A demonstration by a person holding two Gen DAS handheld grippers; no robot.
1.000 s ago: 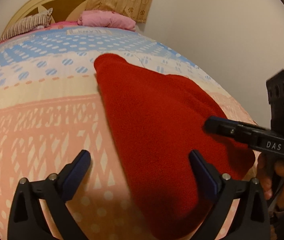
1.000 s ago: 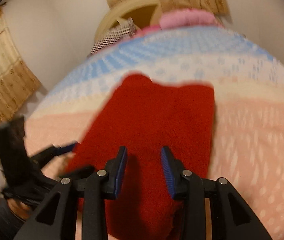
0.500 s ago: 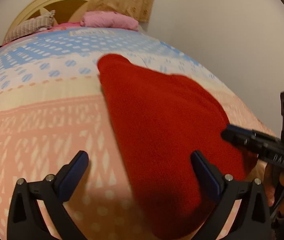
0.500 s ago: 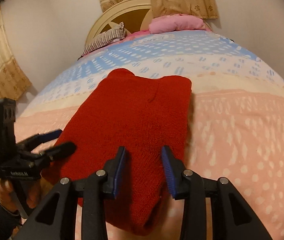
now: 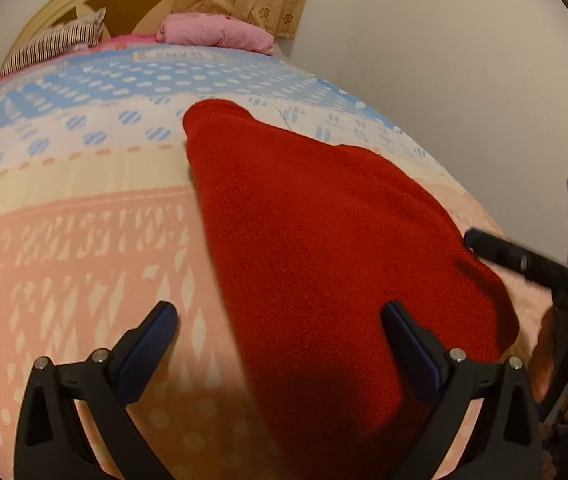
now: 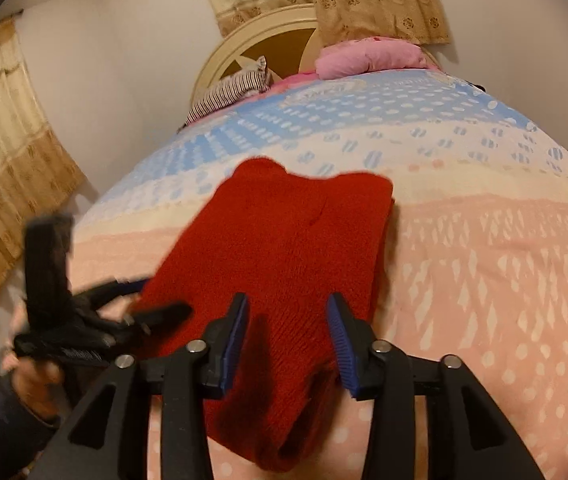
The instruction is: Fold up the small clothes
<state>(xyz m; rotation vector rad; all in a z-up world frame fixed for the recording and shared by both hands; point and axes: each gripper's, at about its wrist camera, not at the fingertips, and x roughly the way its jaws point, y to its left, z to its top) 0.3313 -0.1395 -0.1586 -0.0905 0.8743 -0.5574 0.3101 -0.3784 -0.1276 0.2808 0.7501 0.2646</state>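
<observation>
1. Here, the red knit garment (image 5: 324,248) lies folded flat on the bed (image 5: 63,240), over the pink and cream bands of the patterned cover.
2. Your left tongs (image 5: 279,332) are spread wide and released, one finger (image 5: 408,336) above the garment's near part, the other over bare cover.
3. Your right tongs (image 6: 288,332) stand parted and released, holding nothing, above the garment's near edge.
4. A pink pillow (image 6: 368,56) and a striped pillow (image 6: 231,88) sit by the headboard (image 6: 251,36).
</observation>
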